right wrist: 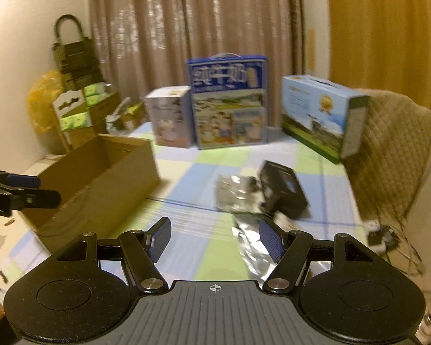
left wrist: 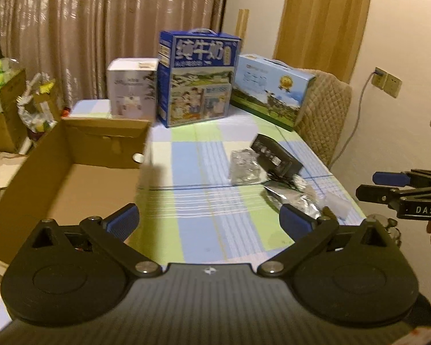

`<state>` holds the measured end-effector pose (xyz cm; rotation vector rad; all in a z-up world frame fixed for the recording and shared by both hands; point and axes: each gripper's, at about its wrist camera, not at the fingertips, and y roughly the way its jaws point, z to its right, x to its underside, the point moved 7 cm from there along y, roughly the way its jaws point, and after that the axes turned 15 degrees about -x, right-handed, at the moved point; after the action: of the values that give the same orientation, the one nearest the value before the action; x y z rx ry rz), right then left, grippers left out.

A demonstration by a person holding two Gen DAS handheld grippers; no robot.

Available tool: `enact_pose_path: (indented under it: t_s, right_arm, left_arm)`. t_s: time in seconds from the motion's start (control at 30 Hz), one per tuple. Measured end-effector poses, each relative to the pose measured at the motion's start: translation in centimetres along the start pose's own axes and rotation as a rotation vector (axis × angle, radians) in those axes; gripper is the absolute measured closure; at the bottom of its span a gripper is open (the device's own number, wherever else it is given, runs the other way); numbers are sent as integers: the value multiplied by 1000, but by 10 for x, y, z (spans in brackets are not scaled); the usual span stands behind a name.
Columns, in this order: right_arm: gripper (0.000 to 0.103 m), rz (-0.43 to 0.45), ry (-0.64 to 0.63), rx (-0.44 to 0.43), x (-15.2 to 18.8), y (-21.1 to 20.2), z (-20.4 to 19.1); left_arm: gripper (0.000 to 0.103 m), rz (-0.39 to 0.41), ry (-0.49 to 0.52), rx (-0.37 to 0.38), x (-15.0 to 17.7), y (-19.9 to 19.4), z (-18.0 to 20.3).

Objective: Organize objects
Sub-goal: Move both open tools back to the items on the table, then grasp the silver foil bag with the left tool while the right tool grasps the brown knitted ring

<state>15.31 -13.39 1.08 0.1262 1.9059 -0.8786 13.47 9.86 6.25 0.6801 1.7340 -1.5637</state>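
An open cardboard box (left wrist: 71, 178) (right wrist: 100, 178) sits on the left of the checked tablecloth (left wrist: 204, 172) (right wrist: 198, 178), and nothing shows inside it. To its right lie a black box (left wrist: 275, 155) (right wrist: 284, 192), a clear plastic packet (left wrist: 244, 166) (right wrist: 232, 192) and a silvery foil bag (left wrist: 296, 201) (right wrist: 252, 247). My left gripper (left wrist: 209, 221) hovers open above the cloth, its right finger over the foil bag. My right gripper (right wrist: 214, 240) is open too, just short of the foil bag. Each gripper shows side-on in the other's view: right (left wrist: 388, 185), left (right wrist: 28, 189).
Three cartons stand along the table's far edge: a white one (left wrist: 132, 89), a tall blue milk carton (left wrist: 198, 77) (right wrist: 230, 100) and a flat blue one (left wrist: 273, 92) (right wrist: 321, 115). A quilted chair back (left wrist: 324, 115) (right wrist: 388, 149) is at the right, stacked boxes at the left, curtains behind.
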Motion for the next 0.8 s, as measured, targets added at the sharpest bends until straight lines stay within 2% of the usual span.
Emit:
enact_pose_path:
  t_s: [0.37,0.8]
  right_arm:
    - [38,-16,96,125,44,-30,70]
    - [38,-90,103,161,81,-6,124]
  left_arm:
    - [1,-19,29,42,4,33,50]
    - [1,-75,52,75,18,90,95]
